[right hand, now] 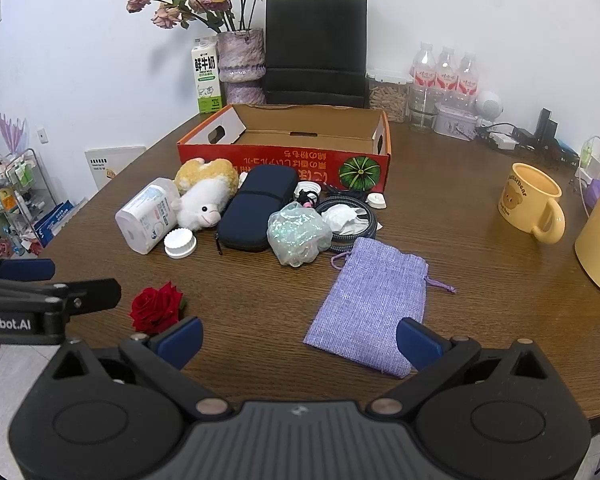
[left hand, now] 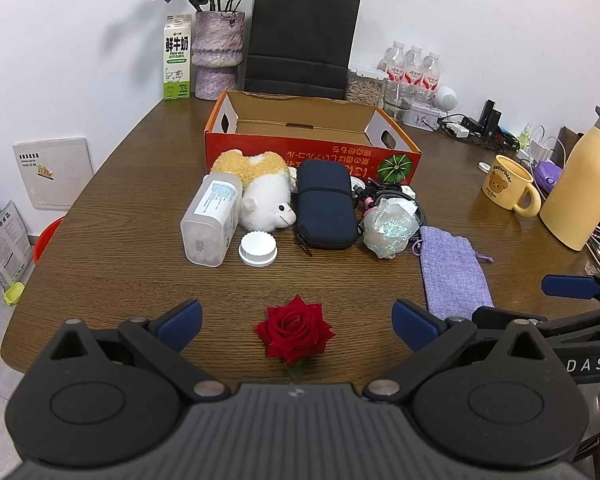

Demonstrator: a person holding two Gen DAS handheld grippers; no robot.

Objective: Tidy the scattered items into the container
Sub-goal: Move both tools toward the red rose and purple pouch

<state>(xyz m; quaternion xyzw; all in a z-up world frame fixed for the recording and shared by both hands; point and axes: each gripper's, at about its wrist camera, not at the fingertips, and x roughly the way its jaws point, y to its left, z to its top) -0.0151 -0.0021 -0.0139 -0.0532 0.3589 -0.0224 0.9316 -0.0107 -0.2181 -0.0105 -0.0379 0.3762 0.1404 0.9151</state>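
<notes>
An open red cardboard box stands mid-table, empty inside. In front of it lie a clear bottle on its side, its white cap, a plush sheep, a navy zip case, an iridescent bundle, coiled cables and a lilac drawstring pouch. A red rose lies near the front edge. My left gripper is open, its fingers either side of the rose. My right gripper is open over the pouch's near end.
Along the wall stand a milk carton, a vase of dried flowers, a black paper bag, water bottles and chargers. A yellow mug and a yellow thermos stand at the right. The table edge is close in front.
</notes>
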